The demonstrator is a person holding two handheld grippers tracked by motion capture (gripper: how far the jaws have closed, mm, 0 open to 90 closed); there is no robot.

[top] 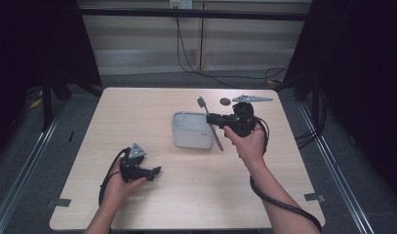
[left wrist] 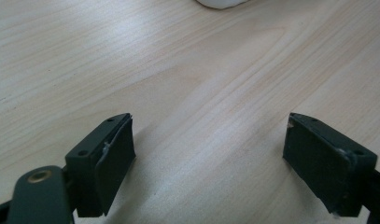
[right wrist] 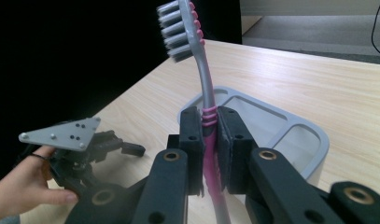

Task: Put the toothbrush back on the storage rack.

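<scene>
A slim toothbrush (right wrist: 204, 93), grey-necked with a ribbed pink grip and dark bristles, stands clamped between the flat black jaws of the right gripper (right wrist: 209, 140) at frame centre, just over the smooth, rounded grey holder (top: 191, 130) with its open compartments. Lower left, the left gripper (left wrist: 208, 158) rests on pale wood-grain table (top: 137, 112), jaws spread wide on nothing, with bare board all around it.

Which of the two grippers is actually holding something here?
The right gripper, its jaws clamped on the pink and grey toothbrush above the grey holder. The left gripper is open over bare table.
</scene>
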